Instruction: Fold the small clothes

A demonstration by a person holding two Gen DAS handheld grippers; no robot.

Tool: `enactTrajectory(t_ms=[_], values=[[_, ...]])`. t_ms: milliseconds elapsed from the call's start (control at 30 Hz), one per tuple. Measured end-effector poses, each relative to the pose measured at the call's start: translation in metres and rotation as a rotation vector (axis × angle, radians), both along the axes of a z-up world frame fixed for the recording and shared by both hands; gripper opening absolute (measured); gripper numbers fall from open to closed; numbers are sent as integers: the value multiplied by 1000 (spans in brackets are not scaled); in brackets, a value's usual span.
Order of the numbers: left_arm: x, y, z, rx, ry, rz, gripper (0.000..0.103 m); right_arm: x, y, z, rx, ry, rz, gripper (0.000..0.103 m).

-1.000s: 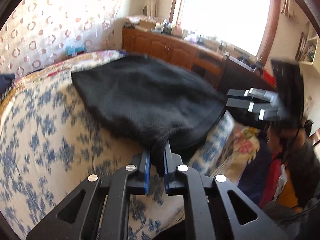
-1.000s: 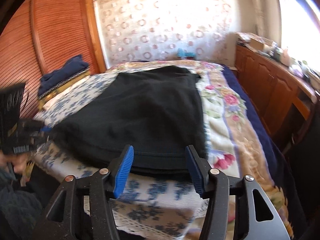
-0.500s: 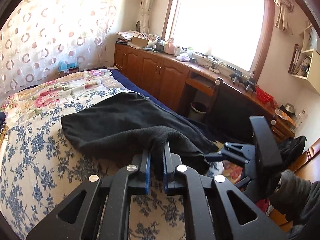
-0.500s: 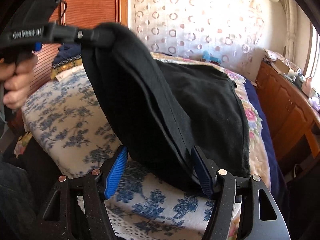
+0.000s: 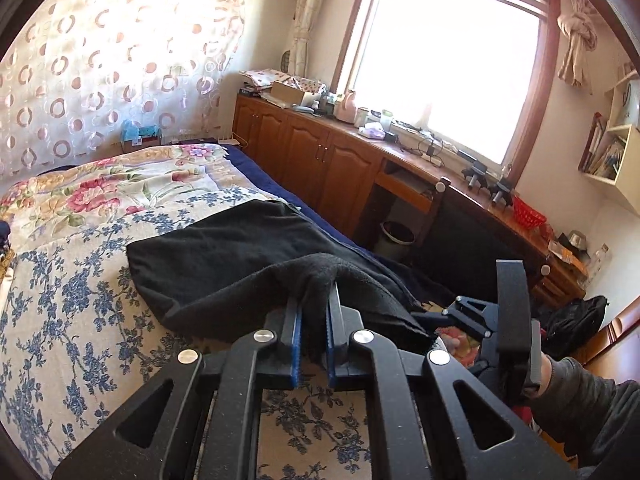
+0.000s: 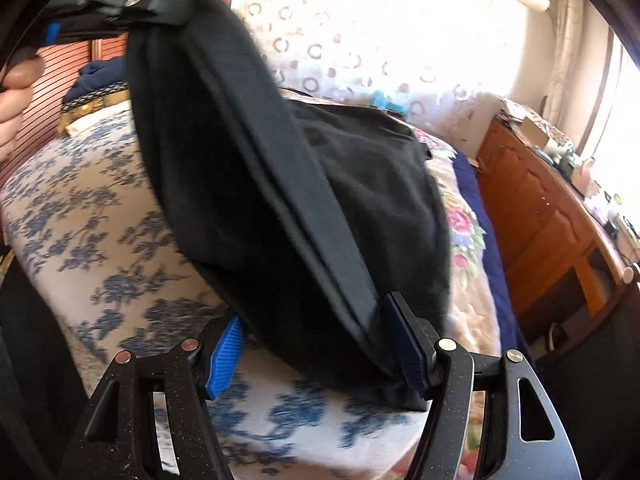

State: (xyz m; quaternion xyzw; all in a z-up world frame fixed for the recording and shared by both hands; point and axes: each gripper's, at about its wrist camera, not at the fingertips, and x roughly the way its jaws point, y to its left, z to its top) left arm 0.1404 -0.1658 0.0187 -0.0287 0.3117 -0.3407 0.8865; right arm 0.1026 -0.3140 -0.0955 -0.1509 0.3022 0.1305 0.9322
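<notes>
A black fleece garment (image 5: 224, 256) lies on the blue-flowered bedspread (image 5: 60, 300). My left gripper (image 5: 314, 308) is shut on one near corner of it. In the right wrist view that corner hangs high at the upper left under the left gripper (image 6: 160, 4), so the cloth (image 6: 248, 184) slopes down in a tilted sheet. My right gripper (image 6: 316, 340) stands open at the other near corner. The hem lies between its blue pads (image 6: 224, 356); the right pad touches the edge and the left one stands off. Its black handle (image 5: 512, 320) shows at the right of the left wrist view.
A person's hand (image 6: 16, 92) grips the left tool. Wooden cabinets and a cluttered desk (image 5: 328, 152) run under the window right of the bed. A dark blue folded pile (image 6: 100, 76) sits at the headboard side. A waste bin (image 5: 396, 236) stands below the desk.
The left gripper has lifted its corner from flat on the bed to high in the air. The right jaws have spread wider and slid up to the garment's other near corner.
</notes>
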Motion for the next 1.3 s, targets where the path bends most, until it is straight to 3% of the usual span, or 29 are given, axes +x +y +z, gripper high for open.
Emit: enactTrajectory(t_ms=[33, 100, 167, 267, 367, 533, 700, 733, 767, 833, 867, 933, 967, 1033, 1100, 1200, 1300], values=[[1, 5, -1, -10, 6, 8, 10, 3, -1, 1, -3, 2, -2, 64], [5, 13, -2, -26, 17, 18, 10, 9, -3, 6, -12, -1, 7, 32], [9, 22, -3, -44, 31, 28, 10, 17, -4, 18, -17, -17, 25, 13], [19, 33, 0, -53, 29, 55, 10, 30, -3, 46, -28, -89, 38, 10], [34, 44, 4, -47, 22, 97, 10, 55, 5, 78, -28, -151, 63, 10], [72, 58, 1, 8, 10, 159, 10, 118, 30, 105, -78, -208, 115, 10], [110, 76, -15, 17, 68, 198, 18, 191, 55, 97, -77, -138, 164, 10], [116, 78, -19, 18, 80, 194, 25, 207, 56, 93, -72, -111, 169, 10], [119, 79, -22, 21, 82, 198, 40, 220, 58, 88, -60, -90, 168, 10], [122, 84, -24, 34, 62, 215, 53, 240, 54, 81, -35, -41, 156, 10], [123, 87, -24, 36, 59, 221, 67, 250, 54, 76, -28, -17, 145, 10], [127, 92, -26, 27, 59, 223, 78, 263, 44, 79, -16, 10, 134, 10], [130, 92, -29, 34, 64, 220, 78, 269, 43, 80, -5, 21, 131, 10], [137, 89, -37, 64, 86, 214, 78, 276, 40, 92, 46, 41, 112, 22], [143, 84, -47, 88, 109, 212, 78, 283, 31, 105, 113, 48, 73, 46], [150, 75, -61, 116, 139, 194, 78, 286, 10, 118, 230, 56, 12, 58], [159, 66, -73, 136, 176, 178, 78, 292, -7, 127, 285, 40, -60, 60]])
